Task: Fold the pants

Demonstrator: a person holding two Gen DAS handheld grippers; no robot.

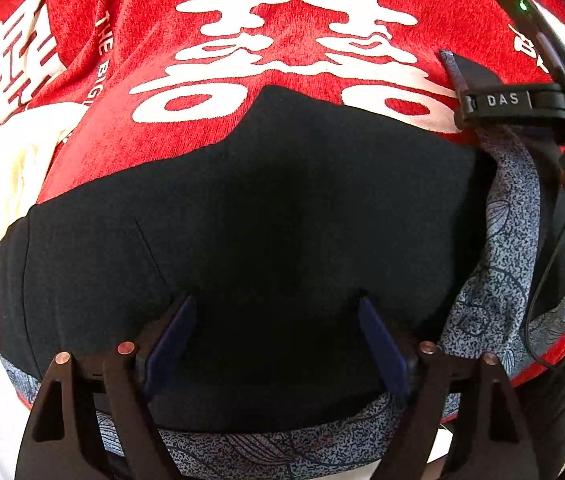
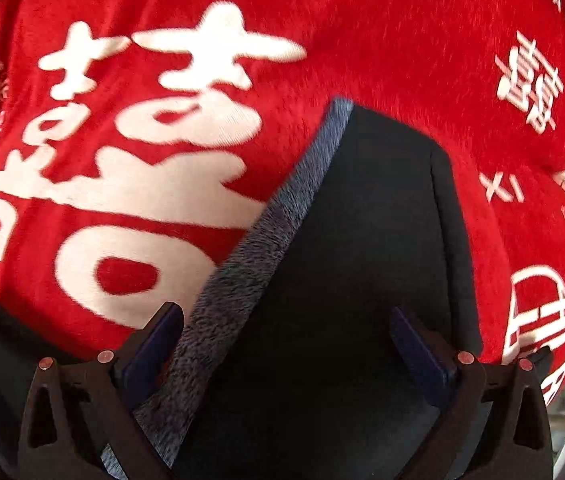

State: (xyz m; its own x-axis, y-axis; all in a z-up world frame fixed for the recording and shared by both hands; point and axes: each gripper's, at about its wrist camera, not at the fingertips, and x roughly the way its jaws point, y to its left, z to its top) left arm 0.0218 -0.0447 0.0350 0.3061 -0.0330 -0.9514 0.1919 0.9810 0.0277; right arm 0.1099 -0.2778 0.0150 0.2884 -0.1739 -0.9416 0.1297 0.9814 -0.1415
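Right view motion-blurred; pants (image 2: pixel 346 272) cut off at bottom edge.

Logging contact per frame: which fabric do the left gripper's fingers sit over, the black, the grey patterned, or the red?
The black pants: the open left gripper frames it; grey trim and red cloth lie outside.

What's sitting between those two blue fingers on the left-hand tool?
Only the black pants: in the left wrist view, their dark cloth fills the gap of the open left gripper.
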